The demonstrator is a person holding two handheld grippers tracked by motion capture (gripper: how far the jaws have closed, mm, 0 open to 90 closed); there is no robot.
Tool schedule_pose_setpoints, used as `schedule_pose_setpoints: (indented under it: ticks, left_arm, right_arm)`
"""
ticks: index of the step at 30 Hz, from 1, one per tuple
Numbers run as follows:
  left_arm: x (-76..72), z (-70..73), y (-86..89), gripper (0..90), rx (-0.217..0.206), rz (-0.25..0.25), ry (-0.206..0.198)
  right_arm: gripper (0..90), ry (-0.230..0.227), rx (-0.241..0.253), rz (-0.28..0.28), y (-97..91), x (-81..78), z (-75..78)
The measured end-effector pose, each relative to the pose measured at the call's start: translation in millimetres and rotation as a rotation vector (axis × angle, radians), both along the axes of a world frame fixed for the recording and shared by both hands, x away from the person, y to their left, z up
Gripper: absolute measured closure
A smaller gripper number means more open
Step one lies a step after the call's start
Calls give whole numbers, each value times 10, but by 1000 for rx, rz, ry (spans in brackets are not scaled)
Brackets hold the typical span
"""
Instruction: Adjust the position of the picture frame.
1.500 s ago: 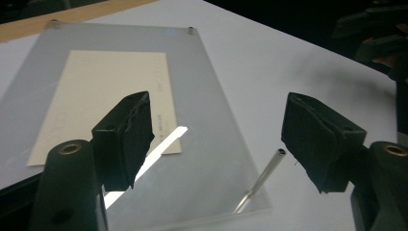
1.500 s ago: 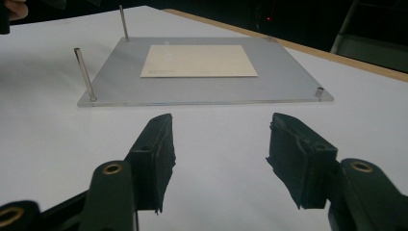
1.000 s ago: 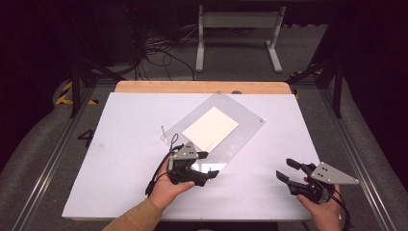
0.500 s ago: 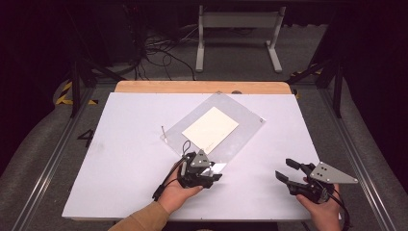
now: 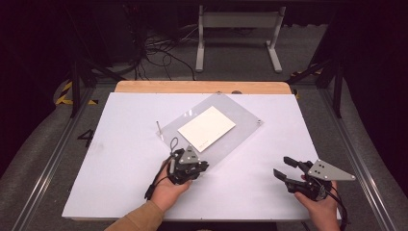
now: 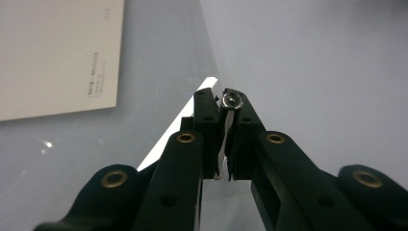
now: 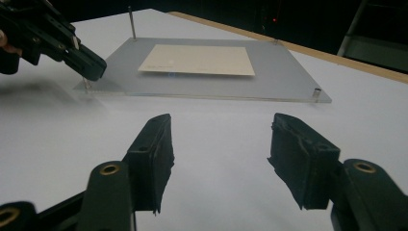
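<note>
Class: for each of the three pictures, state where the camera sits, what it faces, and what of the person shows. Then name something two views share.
High view: above the table's near side, looking forward and down; both forearms, left gripper, right gripper.
Left gripper view: on the left gripper, facing the clear plate; jaws clamp a metal pin.
Right gripper view: on the right gripper, low over the table; jaws apart.
Shared: the card.

The left claw [image 5: 199,166] has been drawn back from over the clear plate [image 5: 240,130] to its near corner, where a small metal pin [image 6: 230,103] is pinched upright.
</note>
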State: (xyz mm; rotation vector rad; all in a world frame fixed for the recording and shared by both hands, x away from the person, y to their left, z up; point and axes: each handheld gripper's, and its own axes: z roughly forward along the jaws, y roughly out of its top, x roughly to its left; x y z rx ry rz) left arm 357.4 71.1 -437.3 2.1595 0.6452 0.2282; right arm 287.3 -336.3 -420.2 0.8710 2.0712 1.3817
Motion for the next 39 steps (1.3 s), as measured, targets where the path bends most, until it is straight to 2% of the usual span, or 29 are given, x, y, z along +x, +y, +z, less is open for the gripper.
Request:
schedule_pose_setpoints:
  ticks: [1, 3, 6, 8, 9, 10, 11, 12, 13, 15, 19, 24, 27, 30, 31, 35, 38, 39]
  left_arm:
    - [0, 0, 0, 844, 0, 0, 0]
    - [24, 42, 202, 844, -11, 53, -2]
    - [28, 51, 328, 844, -5, 86, -5]
    - [28, 56, 513, 844, 1, 134, -10]
    - [28, 56, 513, 844, 1, 134, -10]
    - [29, 57, 578, 844, 1, 150, -8]
    - [31, 56, 643, 844, 0, 167, -9]
    - [39, 55, 724, 844, -4, 187, -13]
    - [46, 55, 791, 844, -9, 208, -7]
    - [71, 47, 902, 844, -16, 243, -5]
    - [161, -18, 1106, 843, -10, 335, -14]
    - [245, -90, 1221, 839, 0, 417, -3]
    - [265, -155, 1240, 825, -3, 432, 26]
    - [226, -138, 1260, 782, -27, 425, 28]
    - [220, -129, 1271, 742, -25, 412, 20]
    - [146, -102, 1322, 522, -52, 417, 12]
    - [89, -79, 1370, 447, -73, 409, 10]
    - [64, -70, 1389, 447, -76, 404, 6]
  right_arm:
    - [407, 0, 0, 0, 0, 0, 0]
    - [423, 2, -10, 7, 33, 38, 17]
    - [434, 4, -17, 13, 57, 63, 27]
    - [468, 14, -42, 16, 90, 105, 41]
    - [468, 14, -42, 16, 90, 105, 41]
    - [502, 56, -70, 11, 116, 179, 51]
    - [502, 56, -70, 11, 116, 179, 51]
    - [524, 81, -88, 11, 132, 221, 52]
    - [573, 107, -107, 28, 156, 270, 53]
    - [643, 130, -156, 42, 203, 332, 59]
    - [650, 170, -207, 85, 342, 493, 113]
    - [641, 188, -242, 120, 522, 698, 208]
    - [644, 211, -256, 151, 647, 844, 255]
    - [648, 241, -268, 180, 758, 983, 284]
    - [652, 251, -267, 193, 794, 1031, 289]
    - [654, 278, -281, 217, 930, 1225, 279]
    - [653, 308, -291, 223, 1002, 1404, 248]
    - [653, 308, -291, 223, 1002, 1404, 248]
